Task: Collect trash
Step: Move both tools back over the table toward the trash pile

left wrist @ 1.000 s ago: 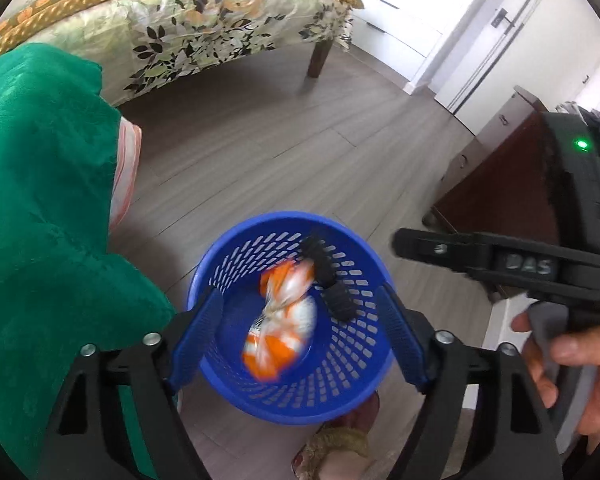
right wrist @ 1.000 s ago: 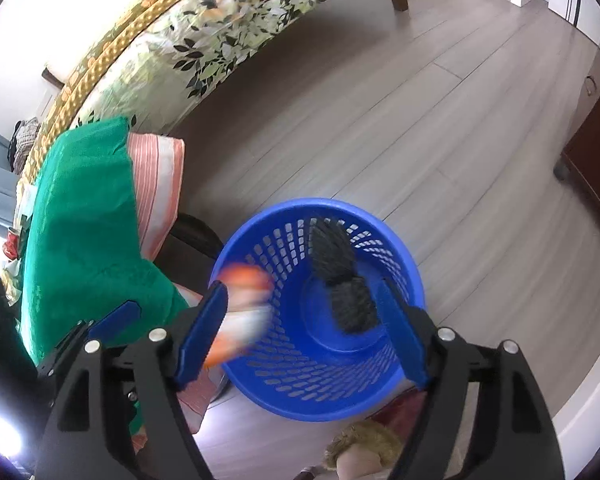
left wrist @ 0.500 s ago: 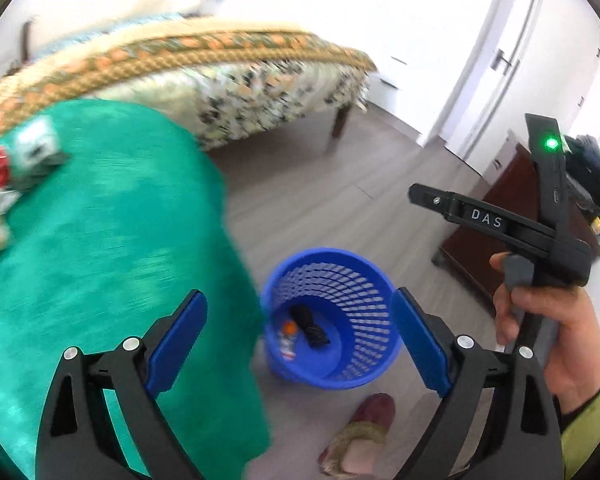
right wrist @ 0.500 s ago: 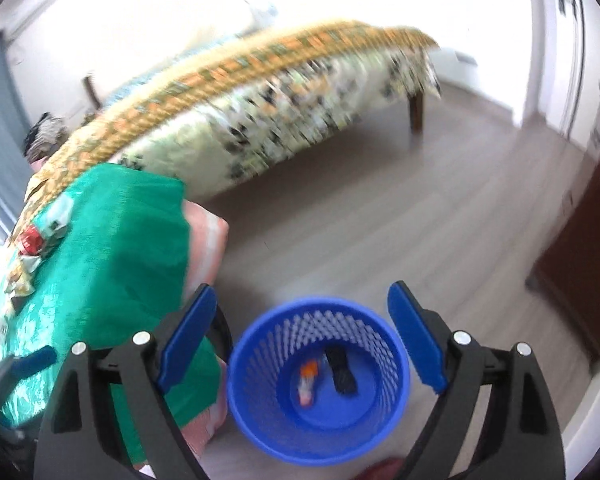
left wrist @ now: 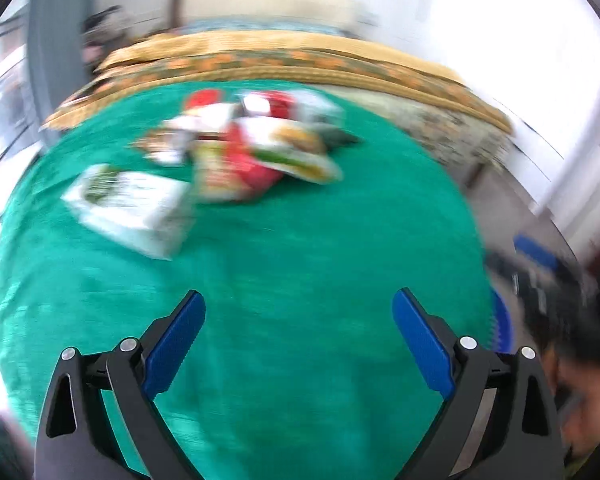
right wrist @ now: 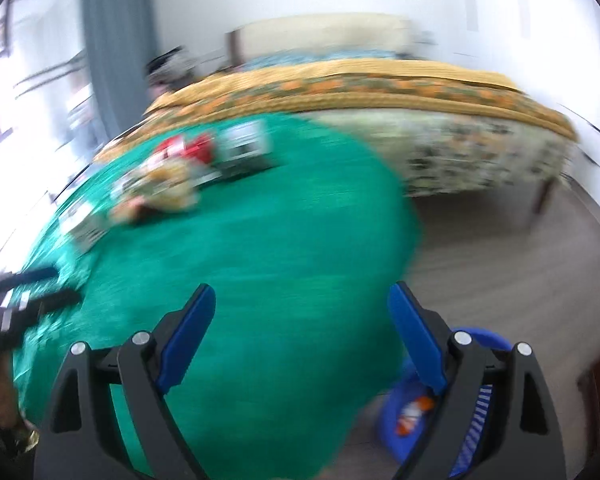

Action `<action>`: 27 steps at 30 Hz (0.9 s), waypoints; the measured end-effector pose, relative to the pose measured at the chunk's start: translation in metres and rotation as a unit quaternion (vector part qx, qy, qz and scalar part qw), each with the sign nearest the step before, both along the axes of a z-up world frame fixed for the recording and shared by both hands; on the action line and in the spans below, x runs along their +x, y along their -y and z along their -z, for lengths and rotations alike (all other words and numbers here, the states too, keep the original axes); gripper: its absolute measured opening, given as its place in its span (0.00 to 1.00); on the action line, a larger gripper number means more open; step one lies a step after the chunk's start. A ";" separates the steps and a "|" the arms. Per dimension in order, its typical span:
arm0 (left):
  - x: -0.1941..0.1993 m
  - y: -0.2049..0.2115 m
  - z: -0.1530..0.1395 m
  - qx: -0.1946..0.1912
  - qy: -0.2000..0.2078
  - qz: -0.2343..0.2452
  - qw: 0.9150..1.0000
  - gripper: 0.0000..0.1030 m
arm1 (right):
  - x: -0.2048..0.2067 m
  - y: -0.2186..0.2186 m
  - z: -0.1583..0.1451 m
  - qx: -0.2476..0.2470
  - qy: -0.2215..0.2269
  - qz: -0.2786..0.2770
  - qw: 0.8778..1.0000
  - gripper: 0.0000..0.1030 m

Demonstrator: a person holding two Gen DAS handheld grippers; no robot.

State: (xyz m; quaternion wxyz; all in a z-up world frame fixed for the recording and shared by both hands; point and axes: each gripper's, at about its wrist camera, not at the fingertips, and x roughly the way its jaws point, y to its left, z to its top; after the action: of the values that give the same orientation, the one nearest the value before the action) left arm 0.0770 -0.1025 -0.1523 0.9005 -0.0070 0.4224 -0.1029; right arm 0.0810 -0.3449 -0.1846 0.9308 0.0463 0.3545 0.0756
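Both views are motion-blurred. A pile of trash wrappers and packets (left wrist: 260,140) lies on the green cloth (left wrist: 300,248) at its far side, with a white box (left wrist: 128,204) to the left of it. My left gripper (left wrist: 298,300) is open and empty above the cloth's near part. My right gripper (right wrist: 300,296) is open and empty over the cloth's right edge. The blue basket (right wrist: 396,436) sits on the floor at lower right, with an orange-and-white wrapper (right wrist: 412,412) inside. The trash pile also shows in the right wrist view (right wrist: 180,168).
A bed with a floral yellow cover (right wrist: 420,92) stands behind the green cloth. Wood floor (right wrist: 500,272) lies to the right. The other gripper and hand show at the left edge (right wrist: 16,292) and at the right edge in the left wrist view (left wrist: 560,280).
Both grippers have swung up and left, from over the blue basket to over the green cloth. The orange-and-white wrapper dropped into the basket. Both stay open.
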 end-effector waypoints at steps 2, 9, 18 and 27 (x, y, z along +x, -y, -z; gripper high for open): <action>0.015 -0.029 -0.009 0.005 0.001 -0.048 0.999 0.91 | 0.005 -0.033 0.003 -0.007 -0.004 -0.034 0.999 0.83; 0.088 -0.073 -0.028 0.044 -0.012 -0.157 0.987 0.93 | 0.013 -0.090 0.009 -0.025 0.003 -0.094 0.995 0.84; 0.114 -0.065 0.002 0.125 -0.045 -0.172 0.976 0.93 | 0.016 -0.078 0.014 -0.013 -0.007 -0.082 0.997 0.84; 0.070 -0.132 0.004 0.060 -0.048 -0.156 0.985 0.94 | 0.013 -0.071 0.016 -0.011 -0.014 -0.079 0.997 0.84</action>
State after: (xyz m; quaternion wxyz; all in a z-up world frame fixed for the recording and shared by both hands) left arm 0.1468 0.0298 -0.1564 0.8832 -0.0239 0.4639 0.0649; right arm 0.0937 -0.2737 -0.2001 0.9173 0.0085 0.3711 0.1444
